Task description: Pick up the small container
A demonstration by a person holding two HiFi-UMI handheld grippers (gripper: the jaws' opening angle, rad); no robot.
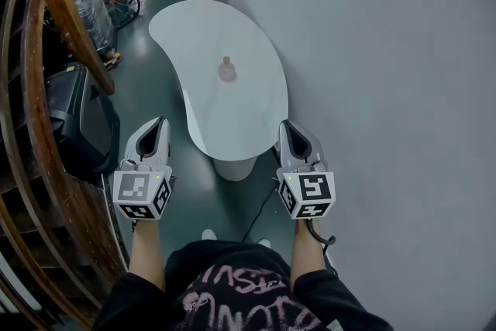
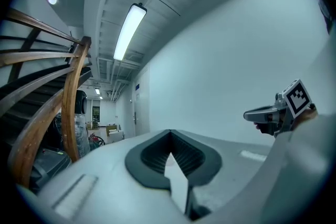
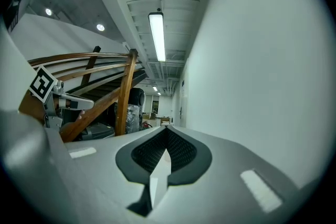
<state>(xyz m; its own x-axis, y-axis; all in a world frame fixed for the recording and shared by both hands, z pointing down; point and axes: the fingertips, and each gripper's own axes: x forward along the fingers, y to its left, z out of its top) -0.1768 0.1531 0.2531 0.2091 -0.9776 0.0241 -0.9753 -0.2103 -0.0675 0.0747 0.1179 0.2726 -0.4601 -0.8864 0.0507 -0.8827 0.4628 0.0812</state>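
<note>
The small container (image 1: 226, 70), a pale tan pot with a narrow top, stands upright near the middle of the white kidney-shaped table (image 1: 248, 116). Both grippers hang short of the table's near end, well apart from the container. My left gripper (image 1: 162, 122) is over the floor to the table's left, its jaws shut with nothing in them. My right gripper (image 1: 285, 125) is by the table's near right edge, also shut and empty. In the left gripper view the closed jaws (image 2: 169, 134) point up at the wall and ceiling; in the right gripper view the closed jaws (image 3: 167, 131) do too. The container shows in neither gripper view.
A curved wooden stair railing (image 1: 58, 4) runs along the left, with a black case (image 1: 76, 118) beside it. A plain wall (image 1: 387, 89) closes the right side. The table's white pedestal (image 1: 235, 167) stands ahead of my feet, with a cable (image 1: 260, 215) on the dark floor.
</note>
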